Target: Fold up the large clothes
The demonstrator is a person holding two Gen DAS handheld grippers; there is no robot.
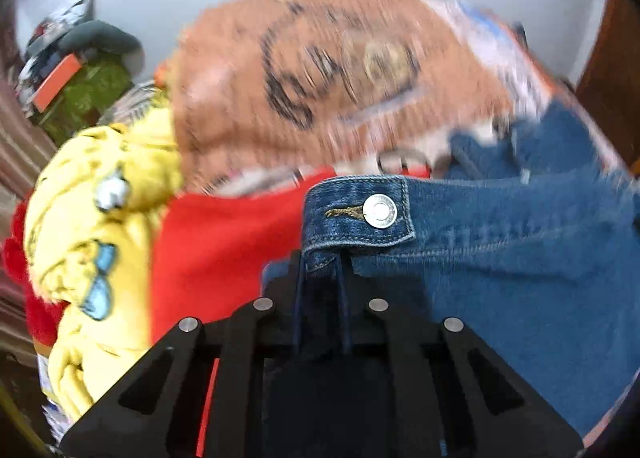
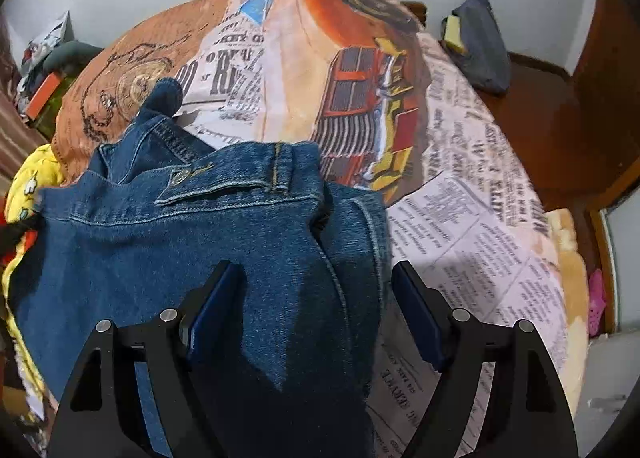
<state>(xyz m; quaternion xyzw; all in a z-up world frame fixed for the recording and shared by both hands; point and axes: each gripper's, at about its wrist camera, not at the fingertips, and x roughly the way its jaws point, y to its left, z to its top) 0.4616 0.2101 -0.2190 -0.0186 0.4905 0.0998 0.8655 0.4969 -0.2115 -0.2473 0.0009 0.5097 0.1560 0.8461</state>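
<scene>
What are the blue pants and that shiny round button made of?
The pants look like blue denim: a thick woven cloth with a faded, slightly fuzzy face and tan stitching along the seams. The button looks like metal, probably steel or nickel: it is silvery, shines back the light and has tiny raised lettering round its rim. What metal exactly cannot be told from here.

Blue jeans point(image 2: 192, 242) on newspaper-print blanket point(image 2: 472, 218), right gripper point(image 2: 316, 286) fingers apart (straddling denim)
</scene>
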